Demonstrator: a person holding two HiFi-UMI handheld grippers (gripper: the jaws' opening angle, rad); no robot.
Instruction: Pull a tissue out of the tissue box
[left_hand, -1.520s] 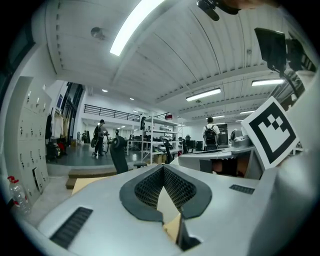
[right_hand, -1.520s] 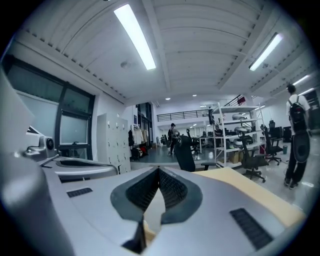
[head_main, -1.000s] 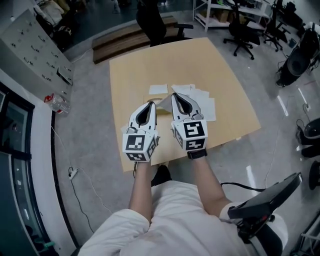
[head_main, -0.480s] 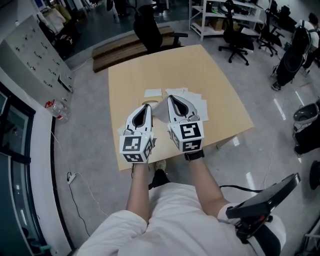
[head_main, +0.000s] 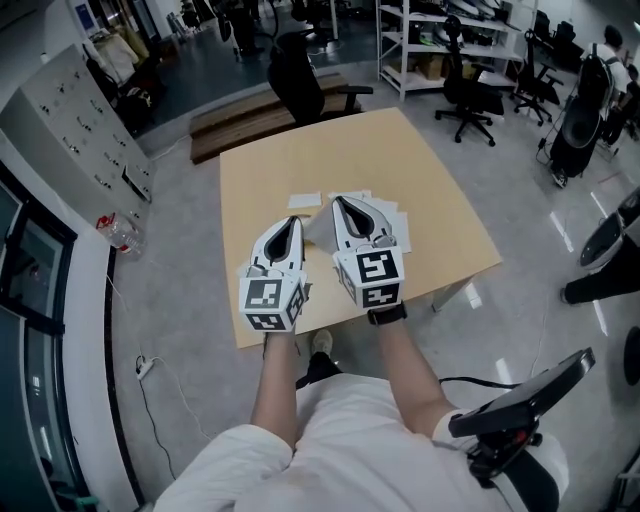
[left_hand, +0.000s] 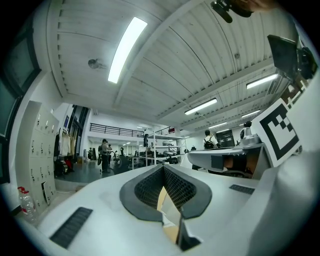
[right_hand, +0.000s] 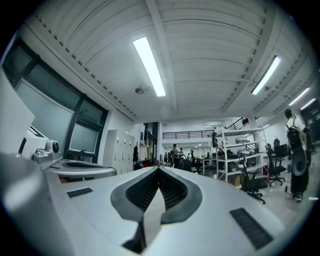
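In the head view both grippers are held side by side above the near half of the tan table (head_main: 300, 150), jaws pointing away from me. My right gripper (head_main: 340, 201) is shut on a white tissue (head_main: 318, 230) that hangs down between the two grippers. In the right gripper view the tissue (right_hand: 152, 210) runs as a pale strip from the closed tips (right_hand: 158, 170) toward the camera. My left gripper (head_main: 293, 220) has its jaw tips together (left_hand: 163, 167), and only table and white paper show through the gap behind them. The tissue box is hidden, no view shows it.
Several loose white tissues (head_main: 398, 222) lie on the table beyond the grippers, one more sheet (head_main: 305, 200) to the left. A black office chair (head_main: 300, 75) stands at the far edge. A plastic bottle (head_main: 120, 232) lies on the floor at left. Shelves and chairs stand at the back right.
Both grippers kept their side-by-side pose and stayed shut. The table and loose tissues sit a little farther below them now, and the tissue still hangs from the right gripper.
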